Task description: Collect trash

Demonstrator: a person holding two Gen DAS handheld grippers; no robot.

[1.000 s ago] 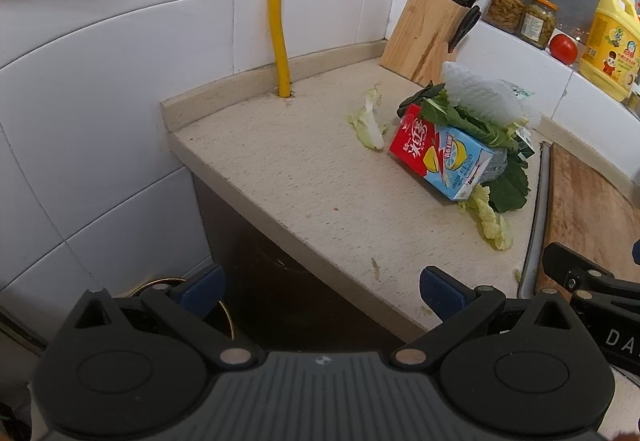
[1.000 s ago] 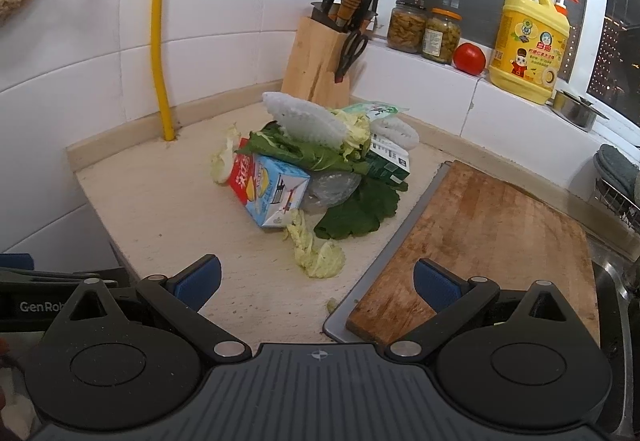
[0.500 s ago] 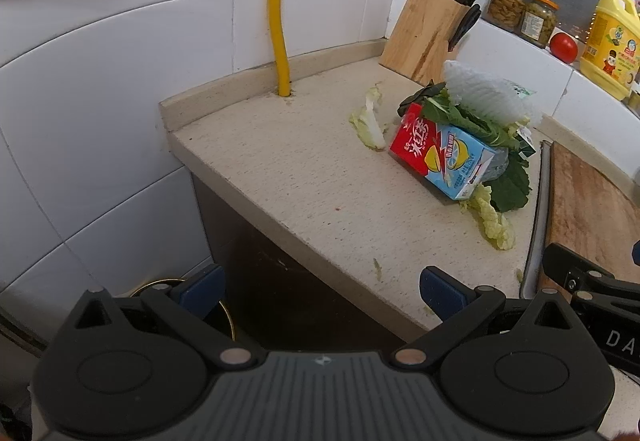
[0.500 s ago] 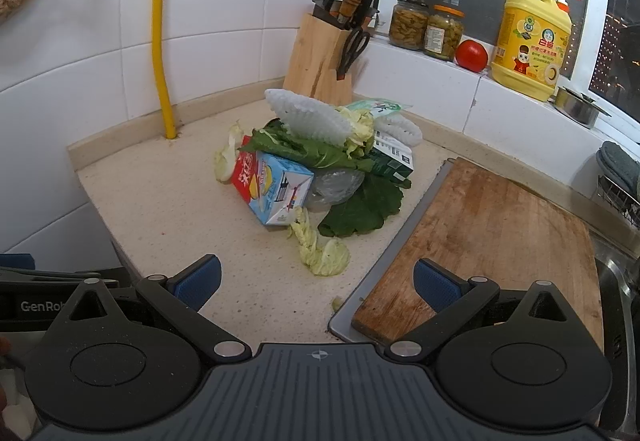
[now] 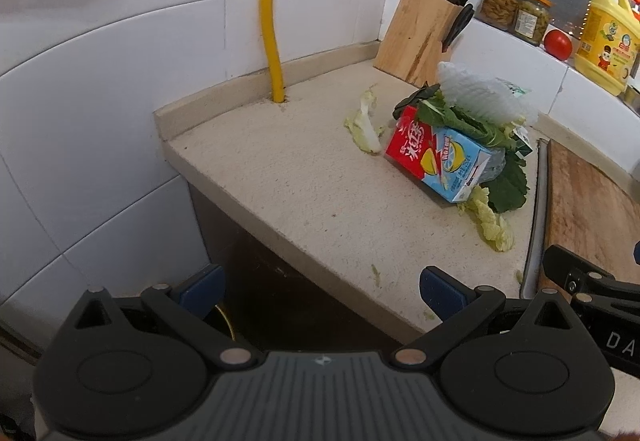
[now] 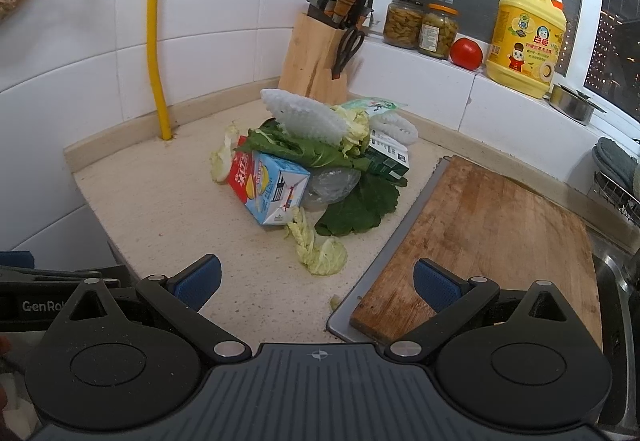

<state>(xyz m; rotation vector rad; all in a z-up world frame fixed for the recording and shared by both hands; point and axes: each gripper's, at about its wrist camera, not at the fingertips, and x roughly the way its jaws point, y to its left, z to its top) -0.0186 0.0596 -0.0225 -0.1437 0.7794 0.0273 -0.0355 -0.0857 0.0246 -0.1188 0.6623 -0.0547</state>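
Facing the pile from the counter's near edge, both grippers hang released and empty, blue pads spread wide with nothing between them. The right gripper [image 6: 316,279] sits over the seam between the beige counter [image 6: 160,201] and the wooden cutting board [image 6: 492,233]; the left gripper [image 5: 320,291] is off the counter's front corner, partly over the dark gap below. Nearest trash to the right jaws is a pale cabbage scrap [image 6: 320,251] — just ahead and almost centred between the pads, lying loose on the counter. Behind it, slightly left of centre, the red-and-blue drink carton [image 6: 270,187] lies on its side, long axis running from near-right to far-left, its gabled end toward the right gripper. Dark green leaves [image 6: 352,209] lie on the counter beside the carton, a crumpled clear plastic piece [image 6: 330,183] tucked against it, more leaves draped over its top; a white foam net sleeve [image 6: 304,119] caps the heap. From the left wrist view the same carton [image 5: 440,161] lies well ahead and to the right — farther off. Judgement: the right gripper is the nearer one; a straight forward reach meets the cabbage scrap first, and the carton would want the jaws turned across its short side. At the back stands the knife block [image 6: 316,53], not trash.
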